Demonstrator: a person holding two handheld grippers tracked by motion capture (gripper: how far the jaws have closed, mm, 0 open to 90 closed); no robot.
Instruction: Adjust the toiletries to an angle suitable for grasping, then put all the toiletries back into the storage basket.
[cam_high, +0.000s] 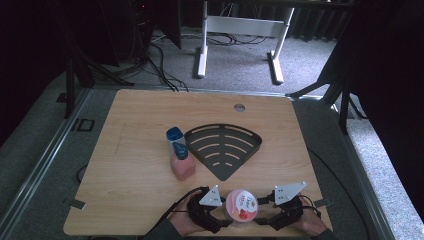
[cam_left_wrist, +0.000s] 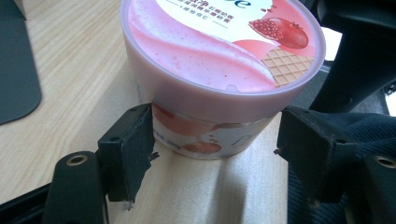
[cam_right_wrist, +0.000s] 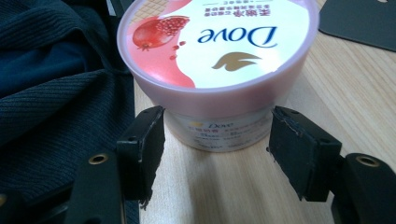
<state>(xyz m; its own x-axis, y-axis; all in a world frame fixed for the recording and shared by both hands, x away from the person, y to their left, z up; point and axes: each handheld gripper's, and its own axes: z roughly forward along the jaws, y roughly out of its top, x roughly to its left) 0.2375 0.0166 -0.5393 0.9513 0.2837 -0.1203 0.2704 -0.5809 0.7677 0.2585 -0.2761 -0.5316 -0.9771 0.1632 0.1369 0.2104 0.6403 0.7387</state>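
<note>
At the bottom centre of the high view we see the pink-lidded Dove tub (cam_high: 242, 205) standing on the worktop (cam_high: 135, 150) between our left claw (cam_high: 222, 221) and right claw (cam_high: 264, 216), both spread and facing its sides without pinching it.

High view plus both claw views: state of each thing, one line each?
Dove tub: upright on table, lid on.
Left claw: open, jaws flanking tub.
Right claw: open, jaws flanking tub.
Pink bottle: upright, blue cap on.
Blue tube: beside bottle.
Corner rack: flat, empty.
</note>
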